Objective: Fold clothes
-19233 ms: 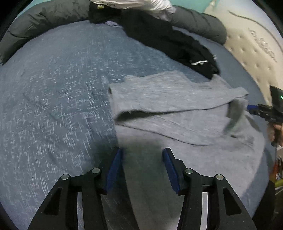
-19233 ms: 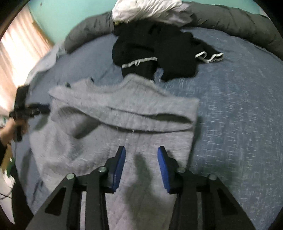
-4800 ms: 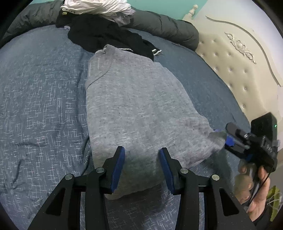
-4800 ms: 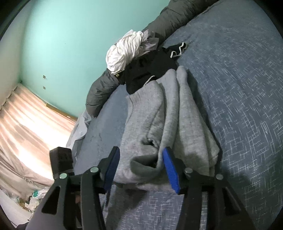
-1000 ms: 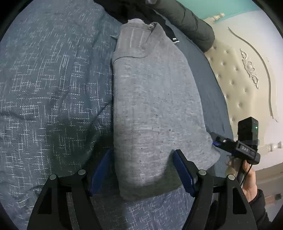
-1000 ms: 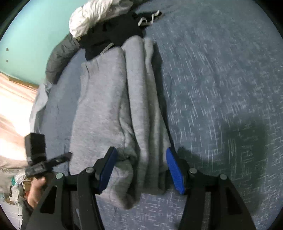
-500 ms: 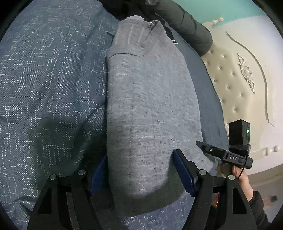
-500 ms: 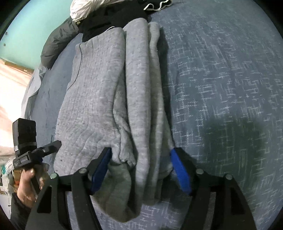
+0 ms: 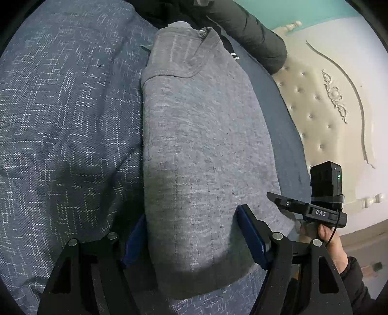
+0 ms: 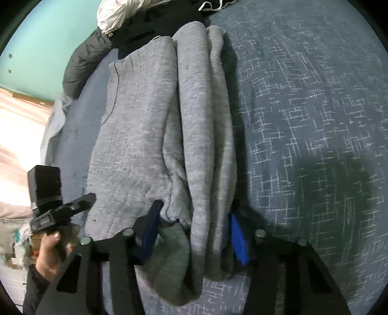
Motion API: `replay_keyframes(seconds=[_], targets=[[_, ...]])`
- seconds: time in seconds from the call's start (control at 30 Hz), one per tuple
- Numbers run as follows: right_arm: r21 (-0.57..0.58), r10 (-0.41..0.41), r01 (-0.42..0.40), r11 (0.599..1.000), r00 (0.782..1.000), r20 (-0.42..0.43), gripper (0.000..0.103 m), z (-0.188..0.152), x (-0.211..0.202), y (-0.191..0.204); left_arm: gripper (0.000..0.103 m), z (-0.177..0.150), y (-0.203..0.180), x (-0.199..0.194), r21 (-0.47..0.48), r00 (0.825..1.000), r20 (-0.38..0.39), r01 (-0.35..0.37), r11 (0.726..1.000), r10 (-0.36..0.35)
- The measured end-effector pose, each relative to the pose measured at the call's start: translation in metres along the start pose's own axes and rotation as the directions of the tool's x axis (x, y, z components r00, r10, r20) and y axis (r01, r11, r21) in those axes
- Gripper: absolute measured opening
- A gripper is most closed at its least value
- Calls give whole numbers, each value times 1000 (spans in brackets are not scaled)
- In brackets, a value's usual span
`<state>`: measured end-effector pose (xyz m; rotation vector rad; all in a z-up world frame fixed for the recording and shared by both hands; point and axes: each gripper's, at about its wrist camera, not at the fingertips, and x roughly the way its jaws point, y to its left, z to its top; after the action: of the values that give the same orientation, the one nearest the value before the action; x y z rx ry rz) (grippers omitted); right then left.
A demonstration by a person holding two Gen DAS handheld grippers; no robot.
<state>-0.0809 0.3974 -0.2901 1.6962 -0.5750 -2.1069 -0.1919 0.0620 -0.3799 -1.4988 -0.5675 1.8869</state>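
1. Fingers of the left gripper [image 9: 194,240] stand wide, one blue pad on each side of the near end of the grey sweatshirt [image 9: 201,150]; the left pad [image 9: 134,240] is half tucked under the folded edge and the right pad [image 9: 251,237] is against the cloth. Whether they actually pinch it I cannot tell.
2. Right gripper [image 10: 194,232] has just been closing. Its pads now press from both sides on the bunched long folds at the sweatshirt's [image 10: 150,135] near end, so it has hold of that end.
3. Sweatshirt lies lengthwise on the blue patterned bedspread [image 9: 60,126], collar end far, hem end right at both grippers. It is already narrowed into a long strip: flat on top in the left view, with the side folds stacked as ridges in the right view.
4. Done, judged from the layout: sides and sleeves folded in.
5. Left, as a judgement: carry the near end over toward the collar to halve the strip, then flatten it. The right-side folds look loose and lumpy and could spill on the lift.
6. Unfolded pile waits at the far end: black garment [image 10: 150,26], white garment [image 10: 121,12], dark puffer jacket [image 9: 247,34]. Most of the task still lies ahead.
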Motion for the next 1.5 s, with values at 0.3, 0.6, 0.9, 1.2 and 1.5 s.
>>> replay_keyframes(seconds=[0.3,0.6,0.9,1.2,1.5], targets=[[-31,-7,7,999,1000,-1,48,12,26,12,74,3,2,8,-17,999,24,24,1000,-23],[-87,-14,16,996,1000,21,42,13,26,24,55,0,-19,-14,83,998,56,-33,996,29],[-72,25,-23,997,999,34,38,13,32,24,55,4,-32,2,92,997,51,-65,994,61],[-206,16,9,978,993,119,30,15,-14,54,51,23,-90,-9,171,990,103,-114,979,98],[-254,38,8,967,984,176,29,25,-87,44,50,40,-146,-45,265,987,145,-107,958,71]])
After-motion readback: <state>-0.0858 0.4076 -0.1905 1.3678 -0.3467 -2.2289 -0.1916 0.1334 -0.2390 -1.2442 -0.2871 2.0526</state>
